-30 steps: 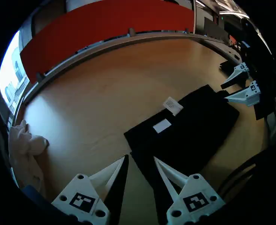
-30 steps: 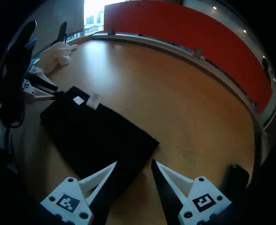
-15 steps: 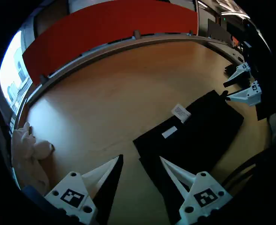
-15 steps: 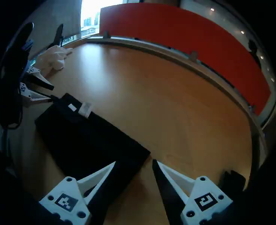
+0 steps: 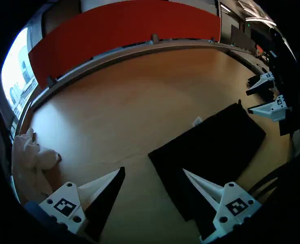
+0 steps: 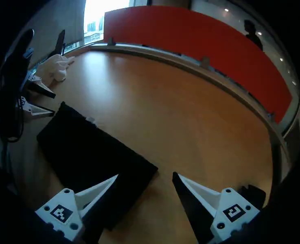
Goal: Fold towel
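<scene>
While it lies flat on the wooden tabletop (image 5: 121, 105), the one black towel (image 5: 215, 150) forms a single dark rectangle, with one small white tag (image 5: 197, 120) peeping out at its far long edge. There are two tools, one at each short end of the towel. In the left gripper view, the left tool (image 5: 154, 170) has its two fingers spread wide apart and grips nothing; its right-hand finger sits over the towel's near corner, though I cannot tell if it touches. In the right gripper view, the right tool (image 6: 145, 175) is likewise wide open and empty, with one finger over the towel's near end and the other over bare wood. Each tool also shows small in the other's view, just beside the far end of the towel, fingers parted. One pale crumpled cloth (image 5: 29, 158) lies well apart near the tabletop's edge. One long red panel (image 5: 121, 28) runs behind the tabletop's far rim.
</scene>
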Available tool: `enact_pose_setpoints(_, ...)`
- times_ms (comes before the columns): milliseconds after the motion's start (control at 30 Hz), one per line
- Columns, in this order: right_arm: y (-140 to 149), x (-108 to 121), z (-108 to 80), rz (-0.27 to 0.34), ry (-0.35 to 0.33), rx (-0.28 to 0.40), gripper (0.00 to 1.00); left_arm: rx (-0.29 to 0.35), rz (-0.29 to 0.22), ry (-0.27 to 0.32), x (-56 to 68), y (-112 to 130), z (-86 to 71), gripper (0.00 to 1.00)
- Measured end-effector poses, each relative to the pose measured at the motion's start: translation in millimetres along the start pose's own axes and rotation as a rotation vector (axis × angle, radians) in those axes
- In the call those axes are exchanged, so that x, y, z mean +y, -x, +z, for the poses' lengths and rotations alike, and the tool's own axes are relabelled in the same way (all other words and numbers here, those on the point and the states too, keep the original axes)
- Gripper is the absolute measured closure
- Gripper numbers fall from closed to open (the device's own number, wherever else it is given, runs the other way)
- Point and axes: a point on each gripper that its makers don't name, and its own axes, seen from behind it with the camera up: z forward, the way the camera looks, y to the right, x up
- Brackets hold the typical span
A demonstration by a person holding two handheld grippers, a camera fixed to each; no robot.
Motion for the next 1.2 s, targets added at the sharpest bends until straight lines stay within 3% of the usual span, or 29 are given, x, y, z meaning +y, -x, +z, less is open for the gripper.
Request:
enact_pose_setpoints(667,13,-21,-15.0,0.004,-0.028,-0.003,0.07,-0.021,-0.049,-0.005,4.3,22,-14.4,0.07)
enact_pose_setpoints(1200,41,-45,-33.9,0.005,-0.064,-0.024,0.07,-0.041,-0.117,-0.029,5.3,53,-44.7,0.07)
